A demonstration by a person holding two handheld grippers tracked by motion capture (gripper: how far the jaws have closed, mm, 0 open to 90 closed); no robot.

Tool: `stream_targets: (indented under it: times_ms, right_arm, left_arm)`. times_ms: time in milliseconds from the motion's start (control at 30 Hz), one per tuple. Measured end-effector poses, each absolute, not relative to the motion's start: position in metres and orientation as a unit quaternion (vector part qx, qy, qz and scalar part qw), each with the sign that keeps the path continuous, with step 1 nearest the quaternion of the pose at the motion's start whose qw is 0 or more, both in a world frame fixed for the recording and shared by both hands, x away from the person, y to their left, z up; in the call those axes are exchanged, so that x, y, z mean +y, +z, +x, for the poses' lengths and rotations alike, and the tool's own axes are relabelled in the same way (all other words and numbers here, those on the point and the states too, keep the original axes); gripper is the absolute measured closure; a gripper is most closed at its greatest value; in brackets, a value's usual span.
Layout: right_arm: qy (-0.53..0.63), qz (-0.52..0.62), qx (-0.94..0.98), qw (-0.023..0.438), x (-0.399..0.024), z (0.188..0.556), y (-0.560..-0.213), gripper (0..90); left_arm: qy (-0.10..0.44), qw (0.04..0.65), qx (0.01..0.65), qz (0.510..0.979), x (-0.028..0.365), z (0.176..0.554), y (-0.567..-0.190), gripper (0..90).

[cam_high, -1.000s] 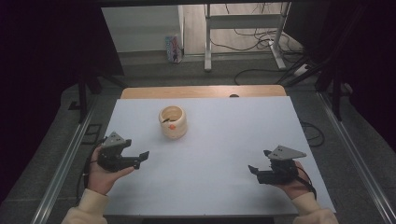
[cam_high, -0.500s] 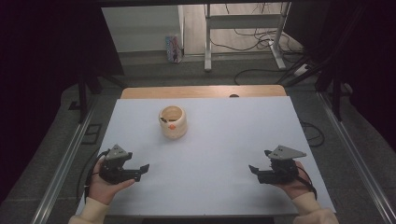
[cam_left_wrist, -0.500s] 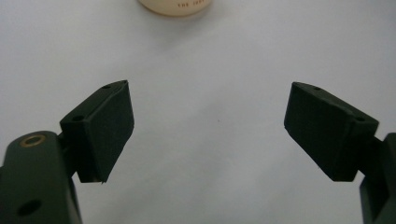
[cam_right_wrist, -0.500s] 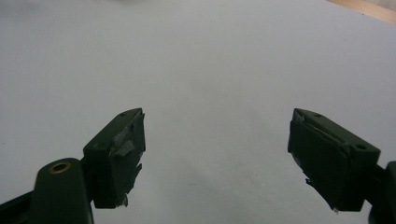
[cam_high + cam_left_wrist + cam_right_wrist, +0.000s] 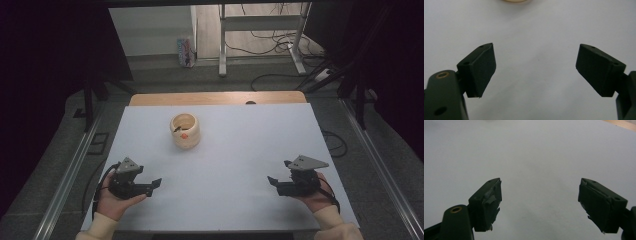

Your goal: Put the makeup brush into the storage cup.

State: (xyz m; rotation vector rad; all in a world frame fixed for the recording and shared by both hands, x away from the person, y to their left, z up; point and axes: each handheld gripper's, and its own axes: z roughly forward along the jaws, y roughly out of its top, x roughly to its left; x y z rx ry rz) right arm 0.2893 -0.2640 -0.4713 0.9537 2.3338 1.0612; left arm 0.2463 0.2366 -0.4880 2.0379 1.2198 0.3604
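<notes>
- Resting low at the desk's point(image 5: 250, 150) near corners, left tongs point(image 5: 156, 183) and right tongs point(image 5: 272, 180) gape empty, seemingly poised to start;
- cup point(image 5: 185, 131) stands mid-desk, far side, well apart, nearer the left tongs.

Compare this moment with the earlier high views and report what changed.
The left tool drew back toward the person's edge of the table, staying open and empty. The right tool, also open, and the wooden cup kept their places.
</notes>
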Motion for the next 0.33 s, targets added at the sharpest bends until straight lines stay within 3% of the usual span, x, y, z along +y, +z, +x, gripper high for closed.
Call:
stream_targets:
  times_ms: [333]
  right_arm:
    - [0.382,0.346,0.834,0.199,-0.2649,0.2889,-0.4715,18.4]
  left_arm:
    - [0.147,0.359,0.47,0.793,0.2348,0.2465,-0.488,17.0]
